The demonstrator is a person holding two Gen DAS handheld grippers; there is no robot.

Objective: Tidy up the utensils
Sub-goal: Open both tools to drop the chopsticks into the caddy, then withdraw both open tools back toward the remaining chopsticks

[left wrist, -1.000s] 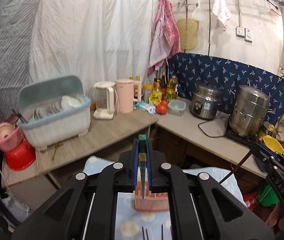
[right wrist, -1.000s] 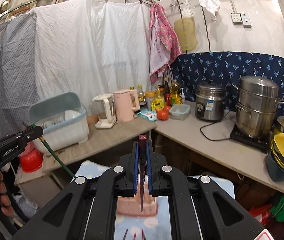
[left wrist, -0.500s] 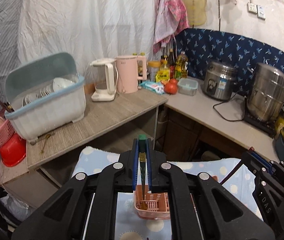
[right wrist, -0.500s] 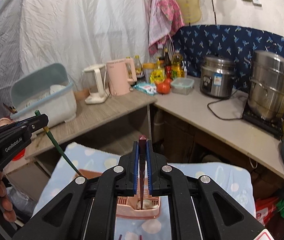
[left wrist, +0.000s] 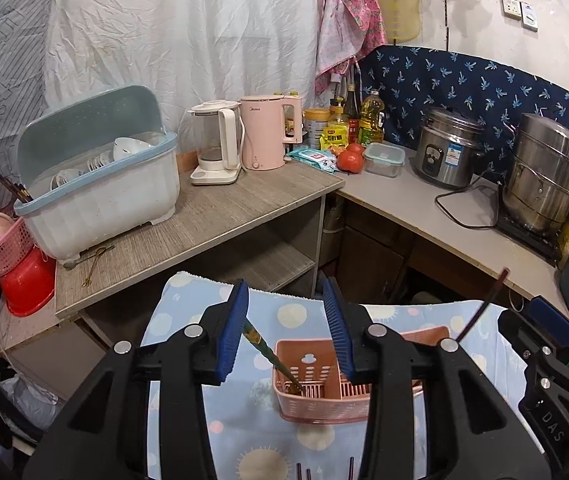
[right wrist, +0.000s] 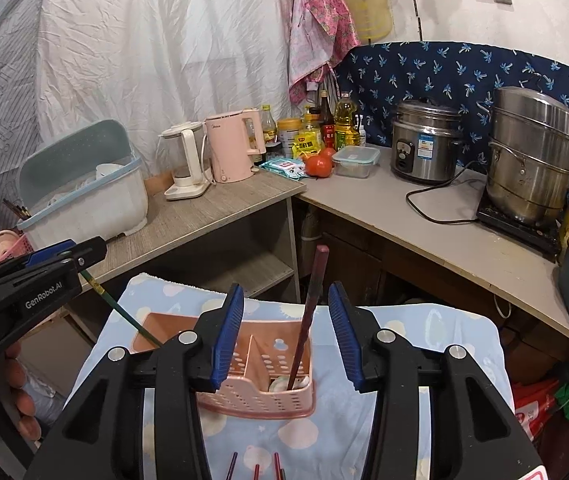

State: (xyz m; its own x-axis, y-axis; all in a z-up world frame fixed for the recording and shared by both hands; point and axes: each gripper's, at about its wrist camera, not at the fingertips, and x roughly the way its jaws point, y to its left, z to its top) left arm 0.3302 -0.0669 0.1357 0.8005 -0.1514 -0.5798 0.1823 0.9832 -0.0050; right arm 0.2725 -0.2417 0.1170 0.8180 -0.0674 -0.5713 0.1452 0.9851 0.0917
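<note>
A pink slotted utensil basket (left wrist: 316,408) stands on a blue dotted cloth (left wrist: 188,320). My left gripper (left wrist: 284,286) hangs just above it, jaws opening. A green chopstick (left wrist: 264,346) leans on the left pad, free of the other pad, with its tip down in the basket's left compartment. My right gripper (right wrist: 285,286) is also opening over the basket (right wrist: 252,400). A dark red chopstick (right wrist: 308,320) stands loose between its pads, with its lower end in the right compartment. Each gripper shows in the other's view: the right gripper (left wrist: 544,320), the left gripper (right wrist: 80,254).
Several loose chopsticks (right wrist: 256,468) lie on the cloth near me. Behind stand a wooden counter (left wrist: 212,220) with a dish rack (left wrist: 100,196) and kettles (left wrist: 260,136), and a grey worktop (left wrist: 412,204) with a rice cooker (left wrist: 448,148) and steamer pot (left wrist: 544,172).
Both grippers sank toward the basket, then their jaws parted. The green and the dark red chopstick, clamped before, now stand loose in the basket.
</note>
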